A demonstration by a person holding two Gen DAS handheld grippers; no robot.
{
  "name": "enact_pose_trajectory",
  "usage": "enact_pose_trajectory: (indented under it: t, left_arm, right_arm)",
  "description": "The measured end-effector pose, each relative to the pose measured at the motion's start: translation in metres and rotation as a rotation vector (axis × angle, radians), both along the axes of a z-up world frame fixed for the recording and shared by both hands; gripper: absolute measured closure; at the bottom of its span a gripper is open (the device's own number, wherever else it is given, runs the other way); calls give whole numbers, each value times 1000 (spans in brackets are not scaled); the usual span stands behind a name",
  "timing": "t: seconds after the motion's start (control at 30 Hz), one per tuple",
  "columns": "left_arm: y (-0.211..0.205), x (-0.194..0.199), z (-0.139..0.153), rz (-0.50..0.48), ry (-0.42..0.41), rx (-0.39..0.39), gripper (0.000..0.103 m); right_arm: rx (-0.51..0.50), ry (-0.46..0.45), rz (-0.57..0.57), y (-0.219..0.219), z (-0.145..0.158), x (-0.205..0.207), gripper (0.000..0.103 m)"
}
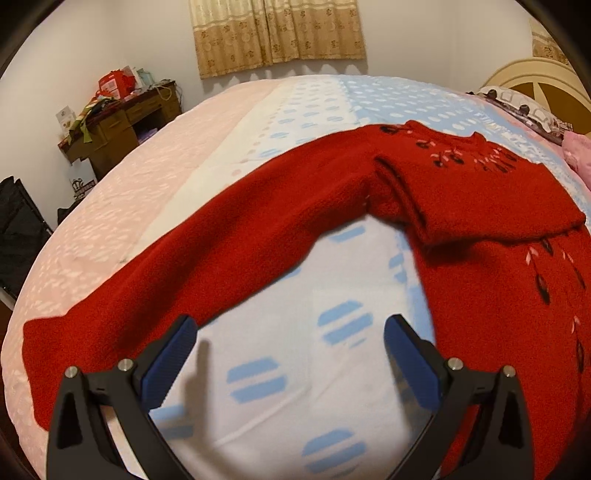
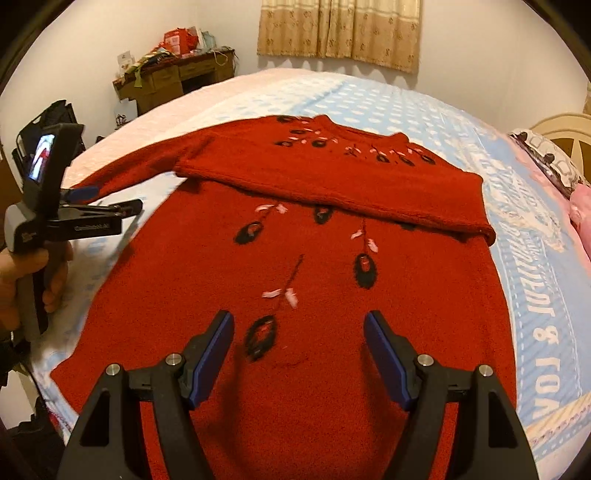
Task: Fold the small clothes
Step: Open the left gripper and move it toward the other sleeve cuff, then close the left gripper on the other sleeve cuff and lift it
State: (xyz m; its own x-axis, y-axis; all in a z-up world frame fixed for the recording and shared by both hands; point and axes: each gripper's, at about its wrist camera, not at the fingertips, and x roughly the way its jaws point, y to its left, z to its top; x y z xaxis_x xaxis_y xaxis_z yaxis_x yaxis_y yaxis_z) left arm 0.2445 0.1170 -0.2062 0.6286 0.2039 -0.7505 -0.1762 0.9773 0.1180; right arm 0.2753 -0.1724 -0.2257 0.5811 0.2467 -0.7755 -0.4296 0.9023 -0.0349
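A red knit sweater (image 2: 332, 280) with black and pink flower motifs lies flat on the bed. One sleeve (image 2: 369, 184) is folded across the chest. The other sleeve (image 1: 207, 240) stretches out to the left over the sheet. My left gripper (image 1: 290, 328) is open and empty, hovering over the sheet just below that outstretched sleeve; it also shows in the right wrist view (image 2: 107, 201). My right gripper (image 2: 299, 325) is open and empty above the sweater's lower body.
The bed carries a pink quilt (image 1: 122, 206) and a blue-and-white patterned sheet (image 1: 332, 369). A cluttered wooden desk (image 1: 118, 122) stands at the back left. Pillows (image 2: 546, 162) and a headboard (image 1: 535, 77) lie at the right. Curtains (image 2: 340, 29) hang on the far wall.
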Motion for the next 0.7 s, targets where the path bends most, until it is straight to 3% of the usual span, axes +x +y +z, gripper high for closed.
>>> enact_pose_trajectory:
  t: [0.27, 0.53, 0.7]
  left_arm:
    - [18, -22, 2, 55, 8, -24, 0]
    - [54, -78, 20, 139, -32, -43, 0]
    - [101, -108, 24, 273, -52, -159, 0]
  right_arm:
    - [-22, -84, 45, 10, 8, -28, 30]
    - [-12, -124, 59, 13, 15, -37, 30]
    - [-39, -145, 82, 22, 13, -44, 30]
